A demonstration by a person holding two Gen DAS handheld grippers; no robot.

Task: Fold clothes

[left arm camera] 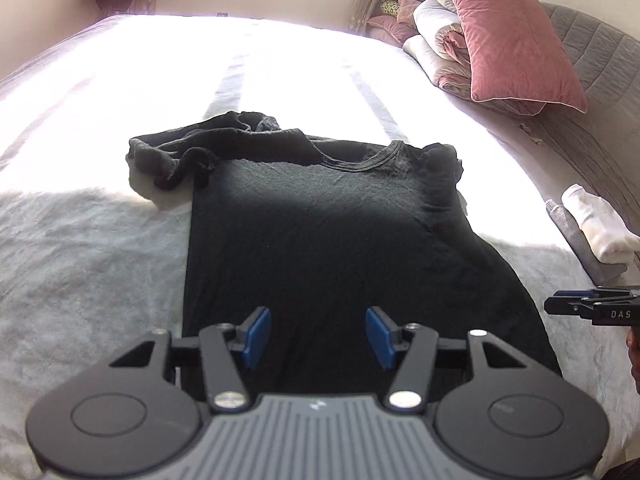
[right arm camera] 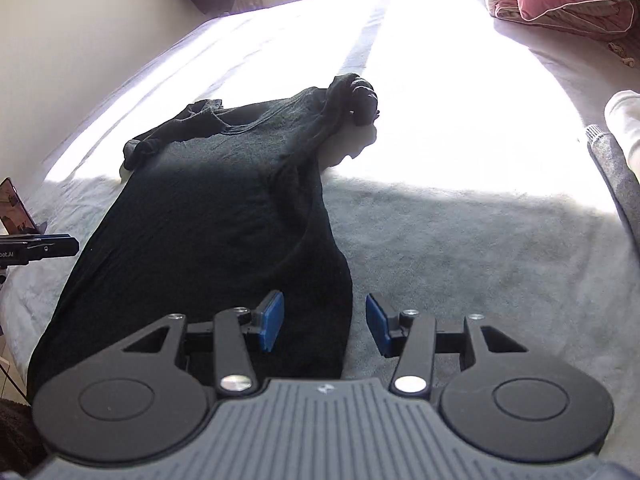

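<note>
A black T-shirt [left arm camera: 320,232] lies flat on the bed, collar at the far end, hem near me. Its sides are folded inward, and the sleeves lie bunched near the collar [left arm camera: 384,156]. My left gripper [left arm camera: 318,334] hovers open over the near hem, its blue pads [left arm camera: 256,336] apart with nothing pinched. In the right wrist view the same T-shirt [right arm camera: 208,208] runs away to the left. My right gripper [right arm camera: 324,322] stands open above the shirt's right edge, gripping nothing. Each gripper shows at the other view's edge: the right gripper [left arm camera: 592,308] and the left gripper [right arm camera: 36,250].
The bed [left arm camera: 80,260] has a pale fuzzy cover, sunlit at the far half. A pink pillow [left arm camera: 516,40] and a rolled duvet [left arm camera: 436,40] sit far right. A folded white garment [left arm camera: 596,224] rests on a grey one [left arm camera: 576,248] at right. A phone [right arm camera: 16,208] stands at left.
</note>
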